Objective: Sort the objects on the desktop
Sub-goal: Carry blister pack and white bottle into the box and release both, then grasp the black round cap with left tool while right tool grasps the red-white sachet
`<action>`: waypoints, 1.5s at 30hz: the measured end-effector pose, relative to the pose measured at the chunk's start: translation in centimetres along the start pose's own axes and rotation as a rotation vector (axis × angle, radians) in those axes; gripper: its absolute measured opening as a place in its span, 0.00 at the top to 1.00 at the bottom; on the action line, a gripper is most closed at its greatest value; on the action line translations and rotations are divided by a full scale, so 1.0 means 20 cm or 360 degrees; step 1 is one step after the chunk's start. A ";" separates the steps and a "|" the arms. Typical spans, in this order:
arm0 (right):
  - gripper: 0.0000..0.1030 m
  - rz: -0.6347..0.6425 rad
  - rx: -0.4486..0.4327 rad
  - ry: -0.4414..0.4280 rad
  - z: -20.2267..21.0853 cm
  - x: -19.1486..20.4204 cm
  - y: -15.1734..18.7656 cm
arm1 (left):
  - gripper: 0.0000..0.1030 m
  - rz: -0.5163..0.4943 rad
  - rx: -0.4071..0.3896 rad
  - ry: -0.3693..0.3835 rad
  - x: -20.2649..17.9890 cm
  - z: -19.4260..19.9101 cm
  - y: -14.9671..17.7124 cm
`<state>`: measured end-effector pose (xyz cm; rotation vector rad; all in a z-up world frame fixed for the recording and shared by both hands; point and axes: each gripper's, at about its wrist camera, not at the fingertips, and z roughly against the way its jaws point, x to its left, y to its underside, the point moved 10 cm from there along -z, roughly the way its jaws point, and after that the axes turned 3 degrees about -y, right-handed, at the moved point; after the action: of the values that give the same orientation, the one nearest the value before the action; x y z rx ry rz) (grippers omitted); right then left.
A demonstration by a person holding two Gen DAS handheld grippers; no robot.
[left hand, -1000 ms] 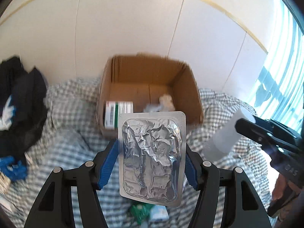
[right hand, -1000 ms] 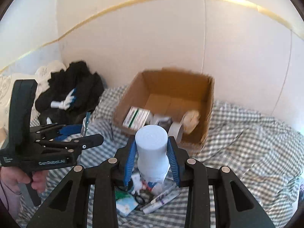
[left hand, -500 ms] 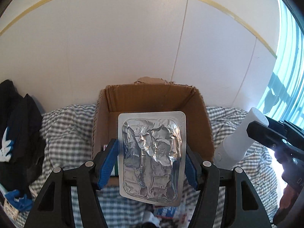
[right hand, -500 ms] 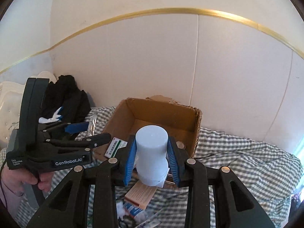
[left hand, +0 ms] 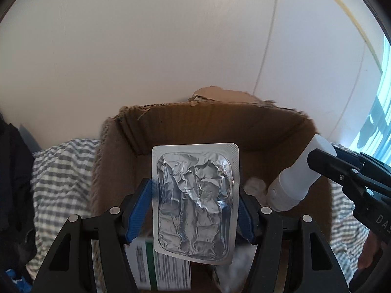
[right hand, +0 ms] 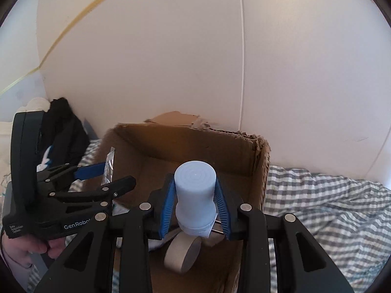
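Foil filled the near of my left view: the blister pack [left hand: 195,201] stood upright between the blue pads of my left hand-held gripper [left hand: 195,213], pinched across its short width so its long axis ran up and away from my hand. On the other side, my right hand-held gripper [right hand: 195,207] was clamped on the pale bottle [right hand: 195,195] just below its cap, the bottle pointing forward along the fingers, flat end away from me. Both loads hung over the open cardboard box [left hand: 114,156], not beside it; its near wall lay below my fingers in both views. Under the blister pack I could see a green-and-white printed carton [left hand: 161,271] already lying in the box, and under the bottle a roll of brown tape [right hand: 182,254] and some crumpled white stuff I could not make out. From the left view the bottle and the black arm of my right tool sat toward the right wall of the box, while the pack hung nearer the middle, so I judged neither hand clearly closer to the drop. What mattered for letting go, I thought, was that both things lay straight ahead of and above the box floor, with the pack's long edge set to fall flat onto the carton. Beyond the box were the checked bedsheet [right hand: 330,200], dark clothing [right hand: 63,131] at the left, and the white wall.
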<state>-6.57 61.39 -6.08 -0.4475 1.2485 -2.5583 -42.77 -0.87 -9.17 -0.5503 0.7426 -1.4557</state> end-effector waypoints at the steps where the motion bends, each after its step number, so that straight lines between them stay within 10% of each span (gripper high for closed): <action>1: 0.69 -0.0004 0.0011 -0.0015 -0.03 -0.01 0.00 | 0.37 -0.0003 0.0007 0.0010 0.00 -0.05 0.00; 15: 0.69 0.0014 0.0002 -0.0014 -0.09 -0.06 -0.07 | 0.36 -0.0018 0.0033 0.0011 0.02 -0.15 0.02; 17: 0.68 0.0004 -0.0025 -0.0013 -0.08 -0.07 -0.08 | 0.23 -0.0002 0.0044 0.0013 0.02 -0.13 0.03; 19: 0.47 0.0000 -0.0045 -0.0053 -0.05 -0.06 -0.10 | 0.16 0.0014 0.0060 0.0045 0.01 -0.11 0.04; 33: 0.45 -0.0077 -0.0104 -0.0027 0.37 -0.02 0.00 | 0.09 -0.0015 0.0005 -0.0079 -0.02 0.30 0.05; 45: 0.45 -0.0032 -0.0052 0.0064 0.81 0.11 0.26 | 0.09 -0.0080 0.0038 -0.0078 -0.05 0.66 0.37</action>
<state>-1.82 45.94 -0.37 -0.4196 1.3077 -2.5792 -27.94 -0.73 -5.59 -0.5877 0.6765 -1.4904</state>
